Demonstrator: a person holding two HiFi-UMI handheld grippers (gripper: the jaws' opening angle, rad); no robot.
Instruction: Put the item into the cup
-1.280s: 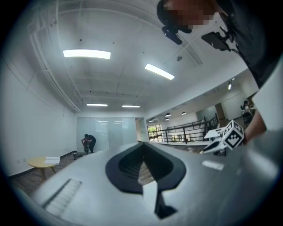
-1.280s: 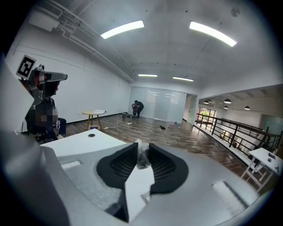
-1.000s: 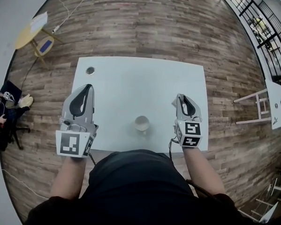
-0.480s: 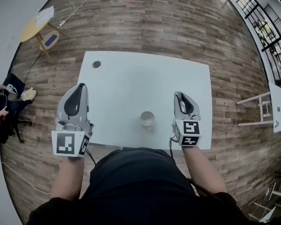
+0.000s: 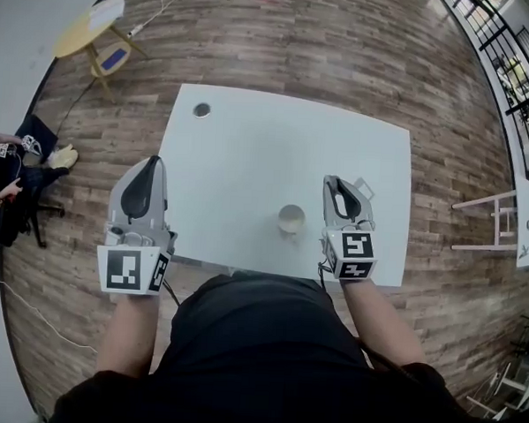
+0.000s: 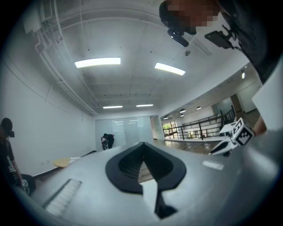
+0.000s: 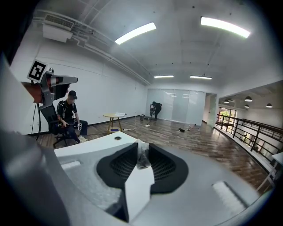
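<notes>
Meanwhile my right gripper [image 5: 334,185] pinched the clear-wrapped item [image 7: 142,155], cup [image 5: 291,219] at its eight o'clock, left gripper [image 5: 150,169] pressed together

a: what's round you apart from the job?
b: you've got a white table [image 5: 249,161] with a round grommet hole [image 5: 202,111] near its far left corner. wood floor [image 5: 344,51]. small yellow round table [image 5: 84,34] far left, seated person [image 7: 67,115] on your left, black railing [image 5: 506,73] far right.
</notes>
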